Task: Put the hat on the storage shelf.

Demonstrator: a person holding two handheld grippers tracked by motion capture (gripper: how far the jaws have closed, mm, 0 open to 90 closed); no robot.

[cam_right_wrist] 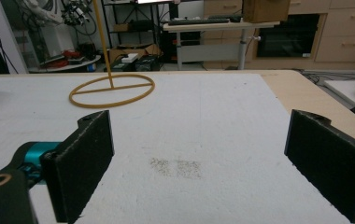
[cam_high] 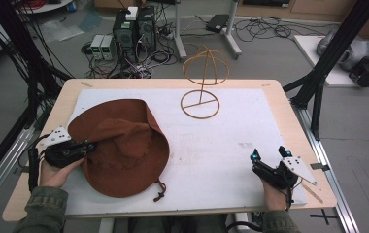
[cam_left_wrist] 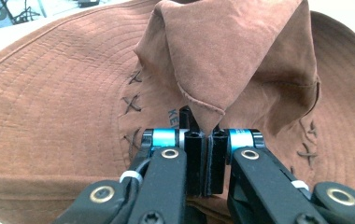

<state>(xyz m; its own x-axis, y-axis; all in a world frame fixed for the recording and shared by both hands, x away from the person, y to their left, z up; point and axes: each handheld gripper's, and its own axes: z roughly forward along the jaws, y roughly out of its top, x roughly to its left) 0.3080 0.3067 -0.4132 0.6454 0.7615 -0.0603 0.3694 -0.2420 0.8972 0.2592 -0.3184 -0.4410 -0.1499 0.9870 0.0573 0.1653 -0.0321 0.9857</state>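
Note:
A brown wide-brimmed hat [cam_high: 124, 145] lies crumpled on the left of the white mat [cam_high: 221, 141], its chin cord trailing toward the front edge. My left gripper [cam_high: 89, 146] sits at the hat's left rim. In the left gripper view its jaws [cam_left_wrist: 206, 140] stand pressed together on a fold of the brown hat [cam_left_wrist: 222, 60] fabric. A gold wire hat stand [cam_high: 200, 94] rises at the back of the mat. My right gripper [cam_high: 268, 153] rests at the front right, open, with bare mat between its pads [cam_right_wrist: 89, 158] and the hat stand [cam_right_wrist: 112, 91] ahead to the left.
The mat covers a wooden table [cam_high: 289, 126]. Black frame posts [cam_high: 321, 73] flank it, and computers and cables [cam_high: 134, 34] sit on the floor behind. The mat between hat and right gripper is bare, with a faint smudge [cam_right_wrist: 175, 167].

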